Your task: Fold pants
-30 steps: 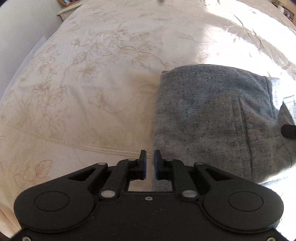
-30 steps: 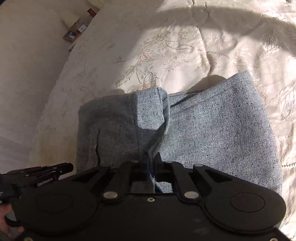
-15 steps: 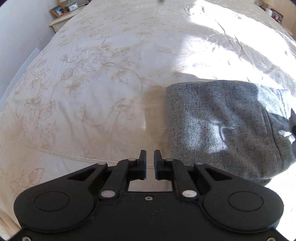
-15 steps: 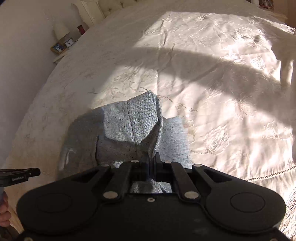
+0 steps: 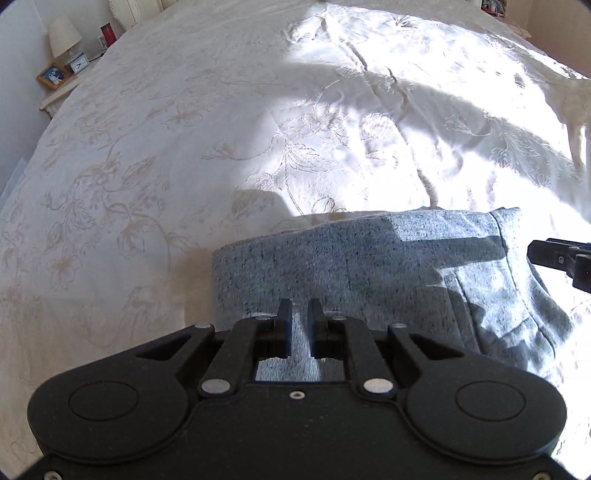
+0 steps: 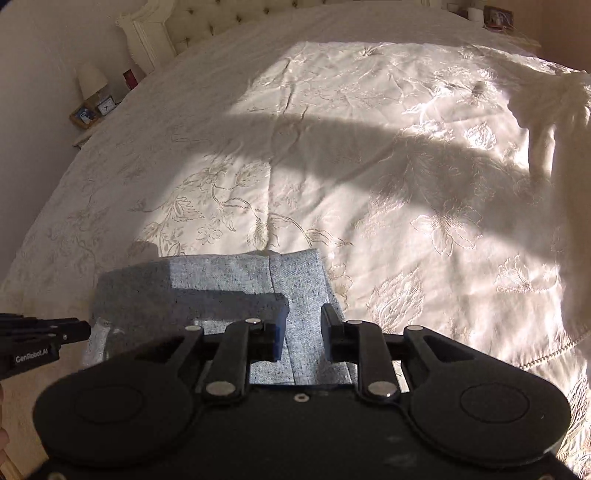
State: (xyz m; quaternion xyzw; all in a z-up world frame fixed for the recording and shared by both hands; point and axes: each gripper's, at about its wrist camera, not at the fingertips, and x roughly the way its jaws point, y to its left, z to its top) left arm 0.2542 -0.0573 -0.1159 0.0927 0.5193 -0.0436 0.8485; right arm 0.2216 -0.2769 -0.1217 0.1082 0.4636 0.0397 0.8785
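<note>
The grey speckled pants [image 5: 369, 258] lie folded into a flat block on the cream embroidered bedspread [image 5: 184, 147]. My left gripper [image 5: 299, 314] hovers over their left part, its jaws a narrow gap apart with nothing between them. In the right wrist view my right gripper [image 6: 304, 314] is above the pants [image 6: 221, 280] near a seam. Its jaws are opening, and only the cloth below shows through the gap, not pinched. The right gripper's tip [image 5: 554, 258] shows at the left wrist view's right edge. At the far left of the right wrist view the left gripper [image 6: 44, 332] is seen from the side.
A nightstand with a lamp, a clock and a photo frame [image 6: 92, 107] stands at the bed's far left beside the tufted headboard [image 6: 184, 33]. A bunched white cloth [image 6: 561, 184] lies on the bedspread [image 6: 332, 166] to the right. Strong sunlight and shadows cross the cover.
My right gripper let go of the raised fold of the pants, which now lies flat, and its jaws spread. My left gripper moved right, from the bedspread to over the pants.
</note>
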